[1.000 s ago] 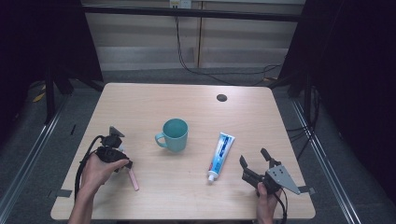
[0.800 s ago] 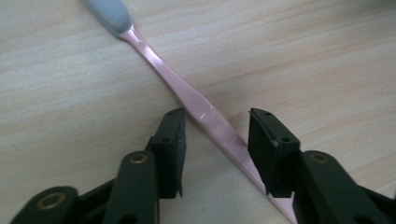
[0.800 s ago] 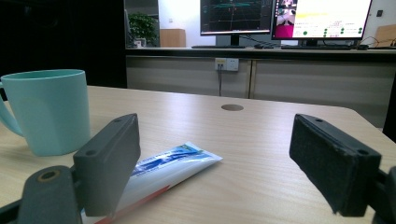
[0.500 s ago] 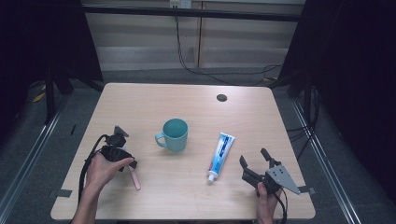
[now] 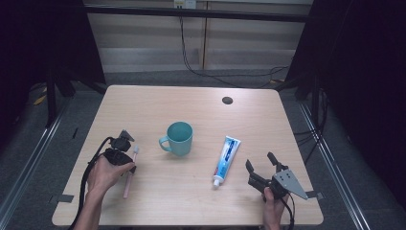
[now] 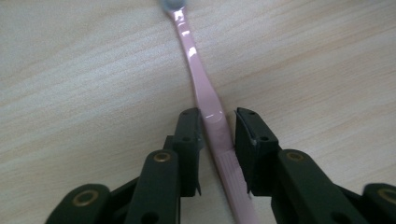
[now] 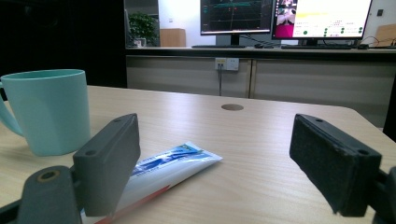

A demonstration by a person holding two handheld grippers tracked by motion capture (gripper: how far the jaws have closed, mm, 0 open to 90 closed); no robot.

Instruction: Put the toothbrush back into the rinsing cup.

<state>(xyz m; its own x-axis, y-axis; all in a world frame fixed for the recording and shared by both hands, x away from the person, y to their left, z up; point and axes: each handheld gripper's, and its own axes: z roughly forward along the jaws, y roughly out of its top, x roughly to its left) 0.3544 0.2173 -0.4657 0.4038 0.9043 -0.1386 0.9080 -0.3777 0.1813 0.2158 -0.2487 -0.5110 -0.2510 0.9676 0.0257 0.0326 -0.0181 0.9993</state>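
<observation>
Your pink plastic toothbrush (image 6: pixel 205 88) lies flat on the pale wood-grain desk (image 5: pixel 158 110), near its left front part. It is slim and glossy, with a ribbed grip toward the handle end and its small head pointing away from you. In the high view it runs lengthwise front to back, left of the teal mug and well apart from it.

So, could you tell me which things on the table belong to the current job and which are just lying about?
In the job:
- pink toothbrush, between the left gripper's closing jaws

Lying about:
- teal mug
- toothpaste tube
- right gripper, open, holding nothing
</observation>
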